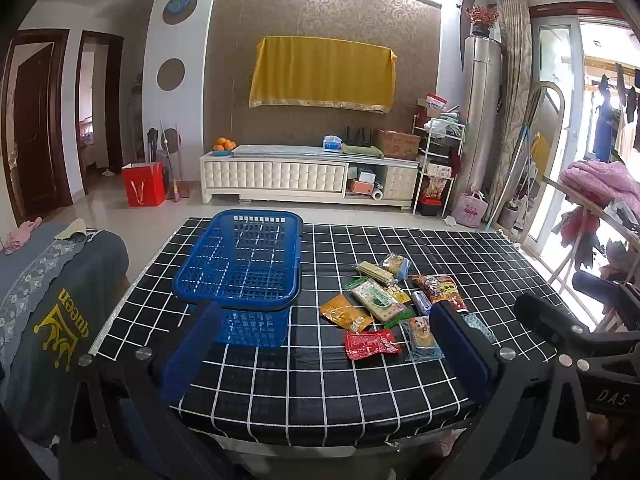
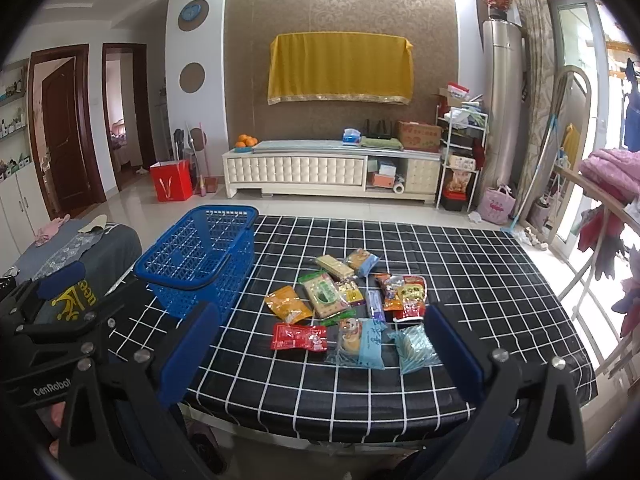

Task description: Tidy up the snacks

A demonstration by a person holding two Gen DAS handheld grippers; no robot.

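The snack packets (image 2: 352, 304) lie clustered mid-table on the checked cloth (image 2: 500, 280), right of the empty blue basket (image 2: 200, 256); they look light, crinkly and slippery, best pinched at a sealed edge, such as the red packet's (image 2: 299, 337). Both the left gripper (image 1: 328, 356) and right gripper (image 2: 320, 356) hover wide apart and empty near the table's front edge, with open room around the pile.

We see the bench (image 2: 460, 272) covered in a black cloth with a white grid, matt and slightly creased, and on it a blue basket (image 2: 200, 256) of hard latticed plastic with a faint sheen. The snack packets (image 2: 352, 304) are glossy film, some clear and crinkled, like the red packet (image 2: 299, 337). Our jaws carry matt blue pads (image 2: 188, 354) on black plastic with shiny metal screws.
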